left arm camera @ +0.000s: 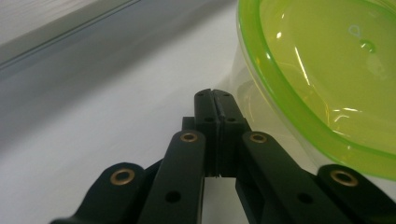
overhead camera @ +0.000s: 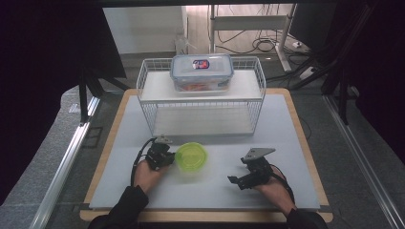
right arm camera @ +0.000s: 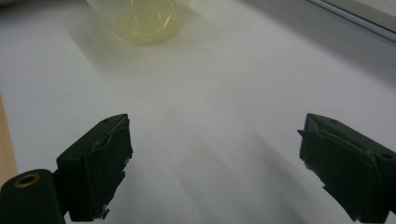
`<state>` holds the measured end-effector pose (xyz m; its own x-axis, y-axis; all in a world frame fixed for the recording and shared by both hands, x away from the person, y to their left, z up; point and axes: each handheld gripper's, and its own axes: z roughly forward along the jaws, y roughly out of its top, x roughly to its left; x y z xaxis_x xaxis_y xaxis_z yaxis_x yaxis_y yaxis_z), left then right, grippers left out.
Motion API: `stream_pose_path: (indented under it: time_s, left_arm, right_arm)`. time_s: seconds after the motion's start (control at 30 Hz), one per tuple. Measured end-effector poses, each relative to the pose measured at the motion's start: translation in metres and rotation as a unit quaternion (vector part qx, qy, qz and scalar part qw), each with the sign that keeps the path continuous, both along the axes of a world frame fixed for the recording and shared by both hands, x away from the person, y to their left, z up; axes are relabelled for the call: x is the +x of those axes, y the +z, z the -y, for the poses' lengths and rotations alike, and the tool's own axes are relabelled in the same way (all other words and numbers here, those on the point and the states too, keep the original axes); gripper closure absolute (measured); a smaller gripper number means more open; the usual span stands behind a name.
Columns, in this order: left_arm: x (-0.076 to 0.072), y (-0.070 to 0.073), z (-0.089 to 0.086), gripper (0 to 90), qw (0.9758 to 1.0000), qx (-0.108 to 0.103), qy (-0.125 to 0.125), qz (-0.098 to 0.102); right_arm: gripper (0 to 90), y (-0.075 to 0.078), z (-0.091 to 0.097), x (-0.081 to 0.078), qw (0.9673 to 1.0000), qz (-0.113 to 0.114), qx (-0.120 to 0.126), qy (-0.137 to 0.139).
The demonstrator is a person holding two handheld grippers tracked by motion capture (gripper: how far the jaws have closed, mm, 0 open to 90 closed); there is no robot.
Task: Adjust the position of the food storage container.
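L hand-held gripper [overhead camera: 165, 153] jaws closed, empty, beside green-lidded tub [overhead camera: 191, 156]; R hand-held gripper [overhead camera: 237, 180] wide, empty.

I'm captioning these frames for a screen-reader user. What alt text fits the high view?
A person's left gripper, jaws shut, sits beside a round translucent green plastic container on a white table mat, while the right gripper rests open to the right. Behind stands a white wire rack carrying a clear lidded food box on its top shelf.
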<state>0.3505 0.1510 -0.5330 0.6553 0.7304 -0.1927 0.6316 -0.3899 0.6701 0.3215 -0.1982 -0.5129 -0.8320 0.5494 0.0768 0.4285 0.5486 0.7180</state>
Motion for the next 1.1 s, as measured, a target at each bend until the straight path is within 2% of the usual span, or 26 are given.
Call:
stream_pose_path:
  time_s: [0.13,0.27,0.37,0.5,0.67,0.77,0.93,1.1]
  left_arm:
    - [0.005,0.001,0.016,89.8,0.9999,0.005,-0.013,0.005]
    - [0.006,0.000,0.026,89.7,0.9998,0.009,-0.015,0.010]
    - [0.005,0.001,0.025,87.4,0.9993,0.029,-0.017,0.016]
    - [0.003,0.006,0.019,82.6,0.9991,0.030,-0.007,0.028]
    - [-0.004,0.012,0.011,69.5,0.9985,0.035,0.007,0.041]
    - [-0.010,0.015,0.005,63.1,0.9988,0.023,0.007,0.043]
    - [-0.025,0.022,-0.003,54.3,0.9980,0.022,-0.005,0.059]
    - [-0.035,0.026,-0.006,40.9,0.9965,0.025,-0.009,0.079]
  right_arm:
    - [8.8,0.000,-0.001,-0.001,1.0000,-0.004,-0.003,0.000]
    - [8.8,0.000,-0.001,-0.001,1.0000,-0.003,-0.004,0.000]
    - [8.8,0.000,0.000,-0.001,1.0000,-0.003,-0.004,0.001]
    - [8.8,0.001,0.000,-0.001,1.0000,0.002,-0.006,0.002]
    - [8.8,0.001,0.000,-0.001,1.0000,0.005,-0.005,0.002]
    - [8.8,0.002,0.000,-0.002,1.0000,0.007,-0.005,0.003]
    - [8.8,0.004,0.000,-0.003,0.9999,0.011,0.000,0.002]
    - [8.8,0.004,0.001,-0.003,0.9999,0.013,0.005,0.001]
